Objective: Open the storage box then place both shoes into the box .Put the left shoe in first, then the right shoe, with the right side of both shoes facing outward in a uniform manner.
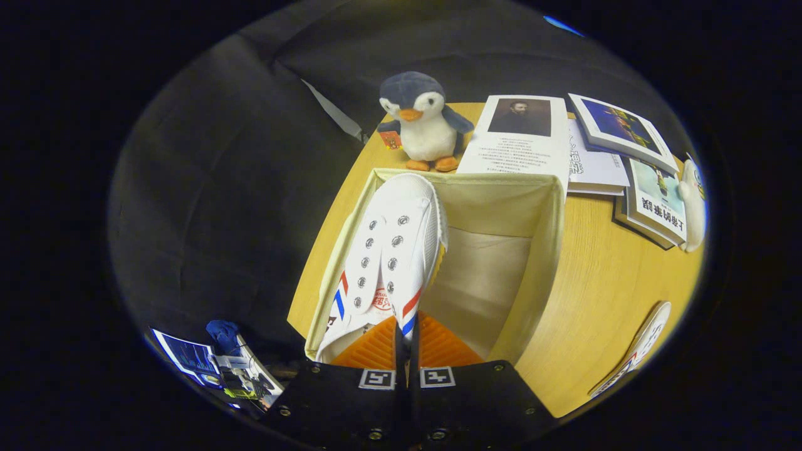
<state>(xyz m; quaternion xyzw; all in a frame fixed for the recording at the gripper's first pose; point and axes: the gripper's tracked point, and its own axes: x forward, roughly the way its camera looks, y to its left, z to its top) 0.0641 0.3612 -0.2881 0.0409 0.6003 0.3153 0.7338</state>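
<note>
The white canvas shoe with red and blue side stripes (391,250) is held at its heel end by the tool (406,338), whose two orange ribbed fingers (369,347) are clenched almost together on the heel edge of the upper. The shoe's long axis runs straight away from the tool, toe foremost, so that the toe reaches the far wall of the open cream fabric storage box (551,250), which lies directly ahead of and below the fingers. The shoe is tilted onto its side against the box's left wall, its eyelets facing up toward the tool and its yellowish sole turned toward the middle of the box. Whether the sole already rests on the box floor cannot be told.

To the right of the shoe the pale floor of the box is left bare, wide enough, it is judged, for a second shoe to be laid alongside. A second white shoe with striped trim (633,351) is seen on the round wooden counter (595,300), to the right of the tool and outside the box.

Beyond the box, a grey and white plush penguin (421,122) stands on the counter, with a white printed booklet bearing a portrait (517,138) and a stack of books (633,169) further right. The next move is judged to turn on lowering and releasing the held shoe without its toe catching on the soft far wall.
</note>
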